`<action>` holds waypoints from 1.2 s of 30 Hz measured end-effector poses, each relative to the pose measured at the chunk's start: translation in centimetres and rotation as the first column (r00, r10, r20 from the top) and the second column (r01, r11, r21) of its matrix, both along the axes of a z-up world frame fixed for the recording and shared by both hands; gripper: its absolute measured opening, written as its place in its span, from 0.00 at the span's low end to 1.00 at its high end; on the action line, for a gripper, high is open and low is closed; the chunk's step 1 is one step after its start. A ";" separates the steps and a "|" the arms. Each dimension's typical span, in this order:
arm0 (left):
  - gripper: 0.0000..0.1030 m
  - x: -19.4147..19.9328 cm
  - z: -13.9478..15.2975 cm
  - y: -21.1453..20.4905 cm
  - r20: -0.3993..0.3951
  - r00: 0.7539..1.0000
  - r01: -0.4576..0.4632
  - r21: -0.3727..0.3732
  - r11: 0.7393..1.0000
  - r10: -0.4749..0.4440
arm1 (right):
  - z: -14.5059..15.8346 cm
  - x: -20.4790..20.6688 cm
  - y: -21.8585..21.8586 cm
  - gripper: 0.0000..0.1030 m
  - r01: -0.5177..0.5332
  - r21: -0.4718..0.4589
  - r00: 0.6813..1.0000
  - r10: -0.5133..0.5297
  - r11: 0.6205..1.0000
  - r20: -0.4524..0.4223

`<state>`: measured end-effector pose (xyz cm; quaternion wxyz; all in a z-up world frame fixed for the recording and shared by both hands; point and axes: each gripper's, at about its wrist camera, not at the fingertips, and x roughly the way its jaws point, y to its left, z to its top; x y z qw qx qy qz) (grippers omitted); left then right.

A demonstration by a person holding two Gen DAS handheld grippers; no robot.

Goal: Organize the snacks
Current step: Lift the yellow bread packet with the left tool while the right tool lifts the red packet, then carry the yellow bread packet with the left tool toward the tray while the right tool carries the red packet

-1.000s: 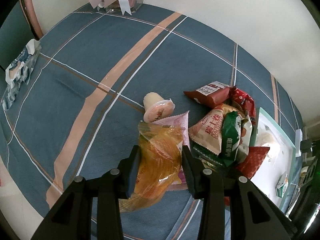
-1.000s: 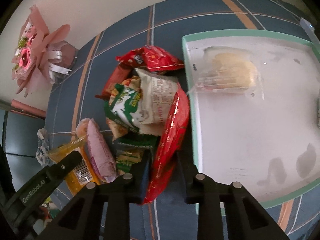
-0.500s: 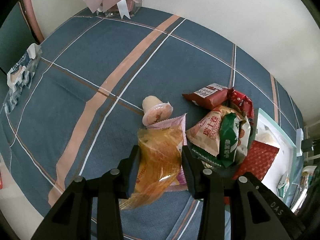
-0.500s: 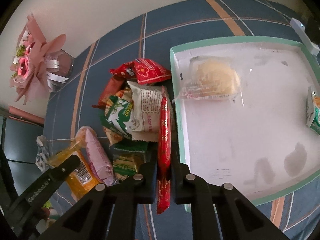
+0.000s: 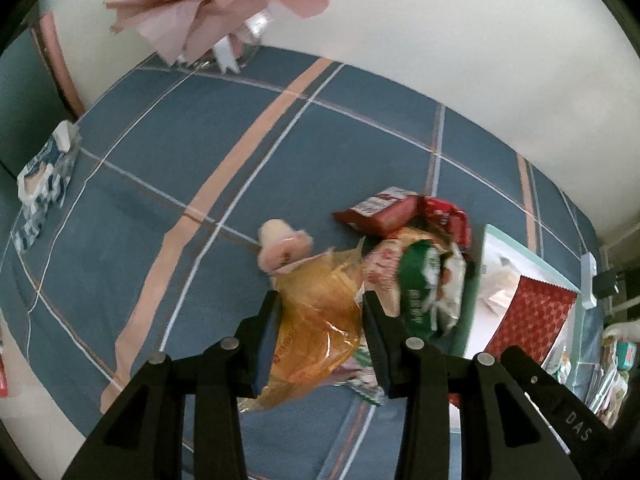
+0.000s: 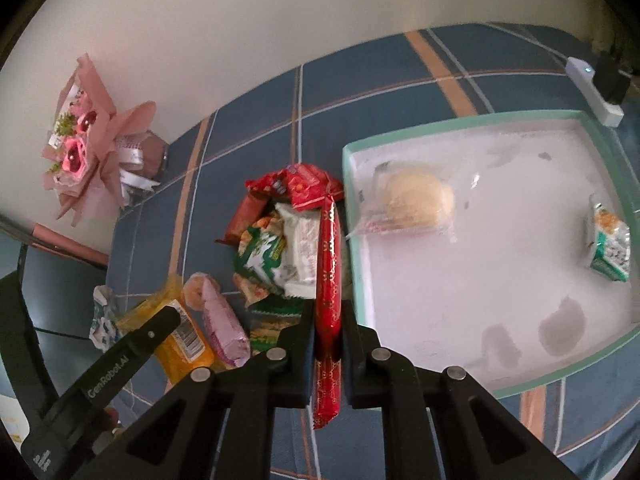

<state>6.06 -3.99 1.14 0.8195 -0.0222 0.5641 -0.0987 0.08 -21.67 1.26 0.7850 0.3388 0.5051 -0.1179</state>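
Left gripper fingers bracket the crinkly yellow-orange snack bag beside the pile, grip unclear. Right gripper fingers clamp the flat red patterned packet, lifted beside the mint-rimmed white tray. Next: carry it over the rim, release.

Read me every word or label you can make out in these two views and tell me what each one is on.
"GenRobot.AI": on the left gripper's black arm, seen in the right wrist view.
"DAS": on the right gripper's black arm, seen in the left wrist view.
Print on the snack packets, including the orange packet and red packet: too blurred to read.
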 end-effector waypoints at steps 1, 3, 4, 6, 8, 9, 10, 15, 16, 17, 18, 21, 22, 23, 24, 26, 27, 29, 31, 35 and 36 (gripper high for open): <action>0.41 -0.3 0.1 -0.7 0.005 1.000 0.017 0.001 1.000 -0.017 | 0.2 -0.3 -0.4 0.11 0.010 -0.006 1.000 -0.010 1.000 0.000; 0.41 -0.7 0.3 -1.9 0.015 0.999 0.047 0.011 0.999 -0.047 | 0.2 -0.7 -1.3 0.11 0.035 -0.006 0.999 -0.035 0.999 -0.001; 0.41 -0.9 0.4 -2.4 0.019 0.998 0.059 0.014 0.998 -0.059 | 0.1 -1.1 -2.0 0.11 0.054 -0.004 0.999 -0.054 0.999 -0.006; 0.39 -1.5 0.6 -3.6 0.020 0.995 0.094 -0.001 0.996 -0.094 | 0.0 -1.8 -3.1 0.11 0.080 -0.013 0.997 -0.080 0.997 -0.020; 0.35 -2.0 0.8 -5.0 0.015 0.991 0.135 -0.033 0.990 -0.134 | -0.3 -2.5 -4.1 0.11 0.110 -0.037 0.993 -0.111 0.993 -0.040; 0.35 -2.4 0.8 -5.8 0.013 0.988 0.154 -0.040 0.987 -0.154 | -0.4 -2.9 -4.7 0.11 0.125 -0.037 0.991 -0.127 0.991 -0.046; 0.35 -2.8 0.8 -6.7 0.014 0.984 0.180 -0.042 0.983 -0.179 | -0.5 -3.4 -5.4 0.11 0.143 -0.040 0.988 -0.145 0.989 -0.052; 0.31 -4.6 0.8 -10.0 0.013 0.961 0.278 -0.065 0.958 -0.278 | -0.9 -5.5 -8.2 0.11 0.225 -0.062 0.971 -0.229 0.972 -0.074; 0.31 -4.7 0.7 -10.4 0.008 0.958 0.285 -0.069 0.956 -0.285 | -1.0 -5.8 -8.7 0.11 0.239 -0.056 0.967 -0.243 0.969 -0.078; 0.31 -4.6 0.6 -10.5 0.005 0.958 0.286 -0.069 0.956 -0.287 | -1.2 -6.1 -9.0 0.11 0.249 -0.047 0.964 -0.252 0.967 -0.081; 0.31 -4.5 0.5 -10.4 0.002 0.959 0.283 -0.068 0.957 -0.284 | -1.5 -6.4 -9.3 0.11 0.259 -0.033 0.962 -0.261 0.965 -0.085; 0.31 -3.3 0.2 -8.5 -0.010 0.972 0.233 -0.062 0.970 -0.234 | -1.9 -6.7 -9.5 0.11 0.263 -0.023 0.960 -0.264 0.965 -0.099; 0.31 -2.7 -0.1 -7.5 -0.015 0.980 0.198 -0.053 0.979 -0.200 | -2.1 -6.7 -9.4 0.11 0.259 -0.021 0.960 -0.260 0.966 -0.104; 0.31 -2.3 -0.3 -6.7 -0.020 0.984 0.173 -0.050 0.984 -0.174 | -2.1 -6.5 -9.3 0.11 0.251 -0.019 0.962 -0.252 0.968 -0.108; 0.31 -1.8 -0.5 -5.8 -0.027 0.989 0.144 -0.050 0.988 -0.146 | -2.2 -6.2 -8.9 0.11 0.237 -0.016 0.965 -0.238 0.971 -0.111; 0.31 -1.0 -1.0 -4.0 -0.047 0.994 0.097 -0.062 0.993 -0.100 | -2.5 -5.6 -8.3 0.11 0.214 -0.010 0.970 -0.214 0.977 -0.113; 0.31 -0.5 -1.3 -3.2 -0.058 0.995 0.074 -0.066 0.995 -0.078 | -2.6 -5.2 -7.9 0.11 0.196 -0.004 0.974 -0.196 0.981 -0.114; 0.31 0.0 -1.7 -2.0 -0.063 0.997 0.044 -0.053 0.998 -0.047 | -2.7 -4.9 -7.5 0.11 0.180 0.002 0.977 -0.178 0.984 -0.115; 0.31 0.4 -2.1 -1.1 -0.073 0.997 0.022 -0.025 0.999 -0.024 | -2.9 -4.6 -7.1 0.11 0.168 0.000 0.979 -0.167 0.986 -0.118; 0.35 0.1 -3.0 -1.0 -0.123 0.991 0.047 -0.034 0.998 -0.051 | -3.0 -4.4 -6.7 0.11 0.159 -0.004 0.979 -0.158 0.987 -0.128; 0.38 -0.2 -3.0 -1.2 -0.128 0.990 0.061 -0.047 0.997 -0.066 | -3.1 -4.3 -6.5 0.11 0.157 -0.002 0.979 -0.156 0.988 -0.130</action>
